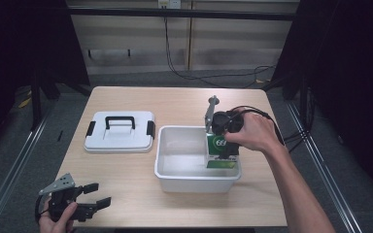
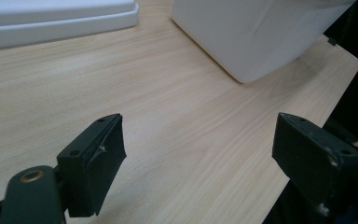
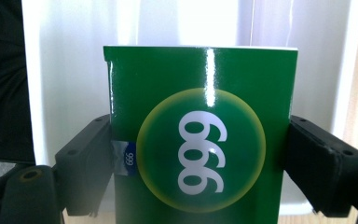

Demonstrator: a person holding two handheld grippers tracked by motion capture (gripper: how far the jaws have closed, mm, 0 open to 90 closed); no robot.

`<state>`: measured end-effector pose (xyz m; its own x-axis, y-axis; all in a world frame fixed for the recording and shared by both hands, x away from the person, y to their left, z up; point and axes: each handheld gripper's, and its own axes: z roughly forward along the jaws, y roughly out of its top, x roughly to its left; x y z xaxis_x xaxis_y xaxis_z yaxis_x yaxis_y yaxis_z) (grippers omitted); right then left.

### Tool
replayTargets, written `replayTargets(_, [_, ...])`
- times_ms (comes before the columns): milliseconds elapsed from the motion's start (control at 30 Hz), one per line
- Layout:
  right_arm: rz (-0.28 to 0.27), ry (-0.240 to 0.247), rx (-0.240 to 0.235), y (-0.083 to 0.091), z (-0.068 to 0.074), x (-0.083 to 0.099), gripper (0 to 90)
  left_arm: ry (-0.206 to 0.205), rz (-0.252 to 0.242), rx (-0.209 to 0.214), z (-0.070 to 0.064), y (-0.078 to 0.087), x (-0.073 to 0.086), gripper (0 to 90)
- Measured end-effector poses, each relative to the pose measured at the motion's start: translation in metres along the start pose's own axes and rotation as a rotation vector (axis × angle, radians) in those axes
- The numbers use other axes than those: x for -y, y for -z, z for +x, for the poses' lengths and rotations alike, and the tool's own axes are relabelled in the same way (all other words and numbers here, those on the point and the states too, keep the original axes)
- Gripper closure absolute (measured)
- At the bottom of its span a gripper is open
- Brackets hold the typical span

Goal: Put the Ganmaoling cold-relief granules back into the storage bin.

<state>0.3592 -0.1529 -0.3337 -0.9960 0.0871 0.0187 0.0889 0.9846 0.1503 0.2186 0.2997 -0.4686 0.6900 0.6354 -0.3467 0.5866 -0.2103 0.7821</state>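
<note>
Right hand-held gripper [image 3: 198, 163] clamps green box [image 3: 200, 135] between its jaws, seemingly inside white tub [image 1: 175, 172].

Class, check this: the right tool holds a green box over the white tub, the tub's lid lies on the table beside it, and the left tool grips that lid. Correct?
Not quite. The left tool grips nothing: the left gripper view shows its jaws open over bare table, apart from the lid. The right tool does hold the green box over the white tub.

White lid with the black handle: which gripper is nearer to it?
Left. The left gripper sits below the lid near the table's front edge; the right gripper is beyond the tub.
</note>
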Motion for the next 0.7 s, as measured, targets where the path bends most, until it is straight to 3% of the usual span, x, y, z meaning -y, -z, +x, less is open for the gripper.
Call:
replayTargets(300, [0.029,-0.004,-0.006,-0.012,-0.003,-0.004,15.0,-0.003,0.000,0.002,0.000,0.000,0.000,17.0])
replayTargets(700, [0.023,-0.012,-0.015,-0.027,-0.006,0.000,14.9,-0.004,0.000,0.001,0.000,0.000,0.000,17.0])
